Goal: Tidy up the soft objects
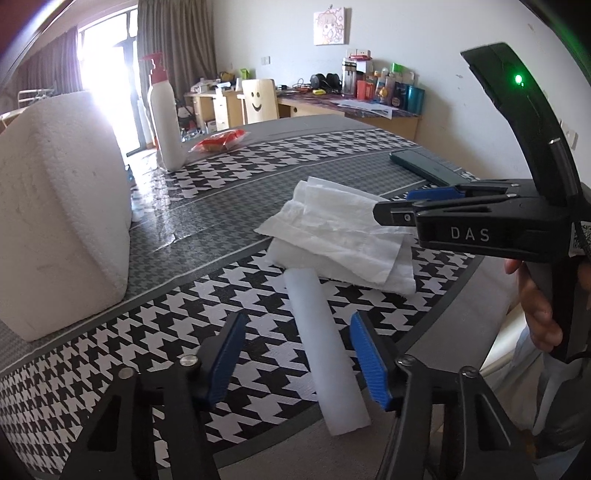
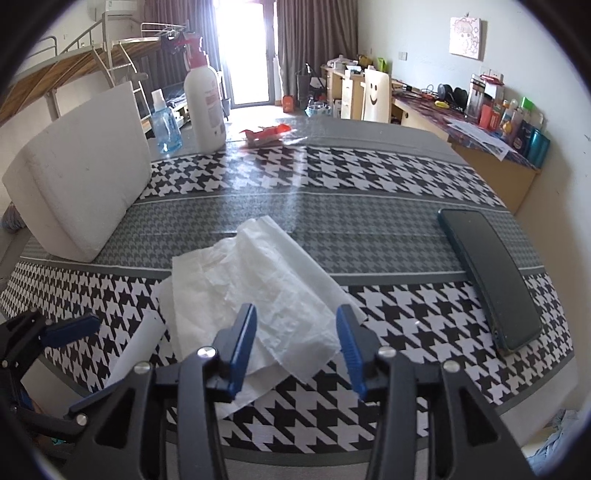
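With both jaws wide and empty, left gripper (image 1: 297,360) straddling the near foam roll (image 1: 325,350), right gripper (image 2: 297,349) over tissues (image 2: 255,291), thin tissue may bunch or slip.

- A lived-in home room is shown, arranged around a table (image 2: 369,206) covered with a houndstooth cloth.
- Behind the table, floor-length curtains (image 2: 314,40) are hung beside a bright glass door (image 2: 251,55).
- To the right of the table, a long wooden desk (image 2: 491,155) is crowded with bottles, boxes and headphones.
- At the table's far edge, a wooden chair (image 2: 376,96) marked with a smiley face is placed.
- On the wall above the desk, a cartoon picture (image 2: 466,37) is hung.
- To the left of the table, a staircase railing (image 2: 74,48) and a drying rack (image 2: 162,31) are seen.
- On the table, a lotion pump bottle (image 2: 205,99), a blue sanitizer bottle (image 2: 166,125) and a phone (image 2: 491,277) are kept.
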Action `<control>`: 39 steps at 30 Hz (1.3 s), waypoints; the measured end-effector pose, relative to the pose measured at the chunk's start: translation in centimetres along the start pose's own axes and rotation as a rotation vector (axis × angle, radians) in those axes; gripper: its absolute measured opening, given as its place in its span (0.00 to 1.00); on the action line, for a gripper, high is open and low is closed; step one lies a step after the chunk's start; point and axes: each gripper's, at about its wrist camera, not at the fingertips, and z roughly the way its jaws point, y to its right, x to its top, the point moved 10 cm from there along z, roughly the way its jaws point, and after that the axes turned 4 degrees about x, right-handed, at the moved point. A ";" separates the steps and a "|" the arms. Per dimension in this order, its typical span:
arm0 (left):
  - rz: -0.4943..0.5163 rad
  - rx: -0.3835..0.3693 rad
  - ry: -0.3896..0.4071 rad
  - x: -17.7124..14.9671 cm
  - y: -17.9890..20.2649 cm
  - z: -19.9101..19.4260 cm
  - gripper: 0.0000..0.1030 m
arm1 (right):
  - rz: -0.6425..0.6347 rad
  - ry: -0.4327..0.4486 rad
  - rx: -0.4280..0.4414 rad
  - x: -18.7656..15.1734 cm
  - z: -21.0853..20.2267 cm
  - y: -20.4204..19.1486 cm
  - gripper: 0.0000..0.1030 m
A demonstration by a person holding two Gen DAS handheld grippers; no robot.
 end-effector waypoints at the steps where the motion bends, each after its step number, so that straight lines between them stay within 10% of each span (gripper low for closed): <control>1: 0.000 -0.001 -0.001 0.0 0.1 0.0 0.50 | -0.001 0.003 0.003 0.0 -0.1 0.0 0.48; 19: 0.006 -0.018 -0.012 -0.6 1.2 0.1 0.19 | -0.049 -0.011 0.066 -0.4 0.5 -2.2 0.48; 39: -0.071 -0.012 0.053 0.1 -1.7 -2.2 0.18 | -0.114 -0.056 0.053 -0.6 2.5 -3.4 0.64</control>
